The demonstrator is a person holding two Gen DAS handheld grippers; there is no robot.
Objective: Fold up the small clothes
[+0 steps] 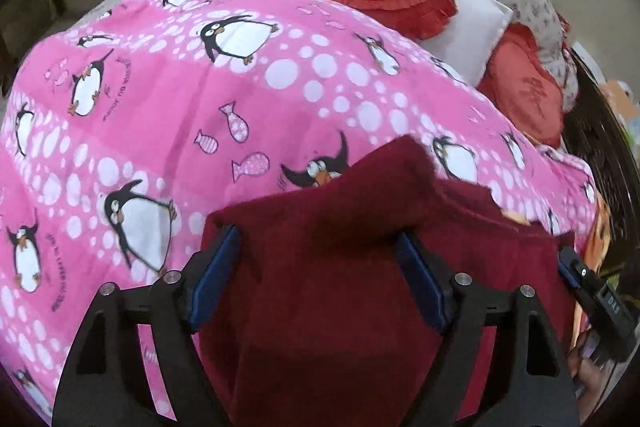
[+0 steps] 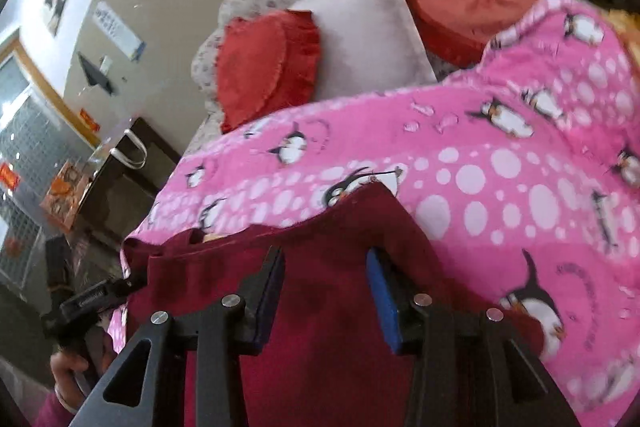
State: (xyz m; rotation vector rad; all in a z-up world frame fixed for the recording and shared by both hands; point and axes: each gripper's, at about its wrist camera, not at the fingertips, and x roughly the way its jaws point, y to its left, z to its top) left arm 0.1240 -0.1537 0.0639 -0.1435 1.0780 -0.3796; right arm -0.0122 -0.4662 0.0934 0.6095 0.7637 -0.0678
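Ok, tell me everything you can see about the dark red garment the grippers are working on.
The maroon garment is a plain, soft, fleecy-looking cloth without visible print. It lies on the pink penguin blanket, its far edge raised and rumpled. The left gripper and right gripper each straddle a fold of it, jaws apart, blue pads against the fabric.

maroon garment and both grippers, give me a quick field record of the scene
garment: maroon cloth, bunched between both grippers
left gripper: jaws apart, cloth draped between the fingers
right gripper: jaws apart, cloth between the fingers
surface: pink penguin blanket under the cloth
background: red heart cushions, white pillow
fold state: not neatly folded; edges uneven
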